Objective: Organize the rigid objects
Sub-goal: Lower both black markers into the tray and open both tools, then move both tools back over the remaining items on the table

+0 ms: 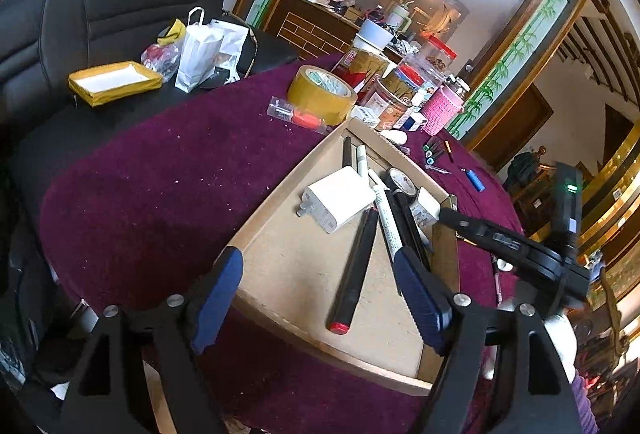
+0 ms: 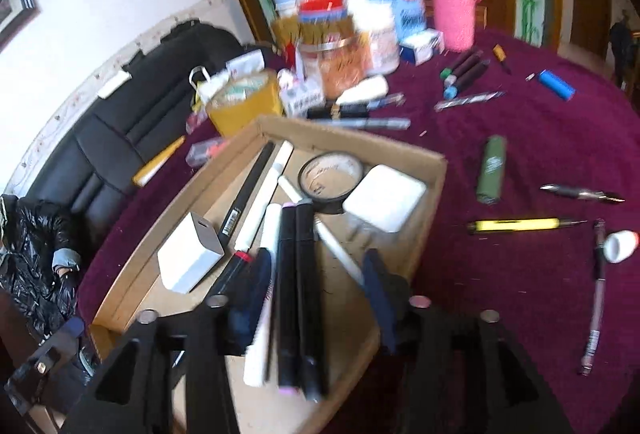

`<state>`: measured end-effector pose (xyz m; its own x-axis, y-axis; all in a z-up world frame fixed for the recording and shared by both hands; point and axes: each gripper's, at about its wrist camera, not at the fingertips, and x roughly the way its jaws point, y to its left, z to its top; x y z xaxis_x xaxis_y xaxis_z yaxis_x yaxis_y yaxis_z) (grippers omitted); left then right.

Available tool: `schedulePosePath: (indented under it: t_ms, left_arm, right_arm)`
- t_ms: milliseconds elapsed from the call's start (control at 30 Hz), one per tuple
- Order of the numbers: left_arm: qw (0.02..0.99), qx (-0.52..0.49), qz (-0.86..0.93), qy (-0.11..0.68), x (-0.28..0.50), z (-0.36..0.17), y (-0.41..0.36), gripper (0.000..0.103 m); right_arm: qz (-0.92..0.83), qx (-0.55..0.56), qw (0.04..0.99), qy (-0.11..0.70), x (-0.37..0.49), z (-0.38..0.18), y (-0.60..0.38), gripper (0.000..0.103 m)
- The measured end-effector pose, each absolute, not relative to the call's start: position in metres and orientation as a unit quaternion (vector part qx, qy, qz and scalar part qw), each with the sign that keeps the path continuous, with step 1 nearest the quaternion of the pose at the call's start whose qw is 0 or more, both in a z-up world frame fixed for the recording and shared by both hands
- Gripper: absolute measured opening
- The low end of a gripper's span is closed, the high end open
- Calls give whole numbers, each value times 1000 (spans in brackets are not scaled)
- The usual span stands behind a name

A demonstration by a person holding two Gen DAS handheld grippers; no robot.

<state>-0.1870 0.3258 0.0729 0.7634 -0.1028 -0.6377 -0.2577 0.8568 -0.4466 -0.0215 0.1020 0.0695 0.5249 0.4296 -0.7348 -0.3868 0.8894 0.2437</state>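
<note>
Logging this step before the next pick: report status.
Left gripper open over shallow cardboard tray. Right gripper open, two black markers between its fingers, unpressed. Yellow pen on purple cloth, unobstructed.

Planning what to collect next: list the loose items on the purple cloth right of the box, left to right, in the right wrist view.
Green tube → yellow pen → silver-tipped pen → white cap.

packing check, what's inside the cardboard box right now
The cardboard box holds a white charger block, a white square adapter, a magnifying glass and several black and white markers. Anything beneath them is hidden.
</note>
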Motion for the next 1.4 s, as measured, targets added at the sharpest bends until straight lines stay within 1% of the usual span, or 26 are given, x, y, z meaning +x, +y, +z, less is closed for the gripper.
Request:
schedulePosePath:
  t_ms: [100, 200, 467, 867, 1000, 1400]
  left_arm:
    - [906, -247, 46, 341, -187, 79, 314, 78]
    - [910, -230, 44, 343, -185, 83, 300, 81]
    - [914, -195, 25, 354, -182, 91, 262, 81]
    - [919, -135, -7, 370, -174, 98, 196, 81]
    - [919, -122, -14, 376, -172, 98, 181, 81]
    - [916, -94, -29, 390, -164, 95, 148, 81]
  right_arm:
    - [225, 25, 888, 401, -38, 77, 83, 71]
    - [213, 21, 896, 388, -48, 78, 67, 73]
    - [156, -8, 912, 380, -65, 64, 25, 74]
    - [89, -42, 936, 338, -85, 74, -27, 73]
    - [77, -52, 940, 327, -88, 75, -40, 75]
    - [53, -61, 941, 329, -84, 71, -66, 76]
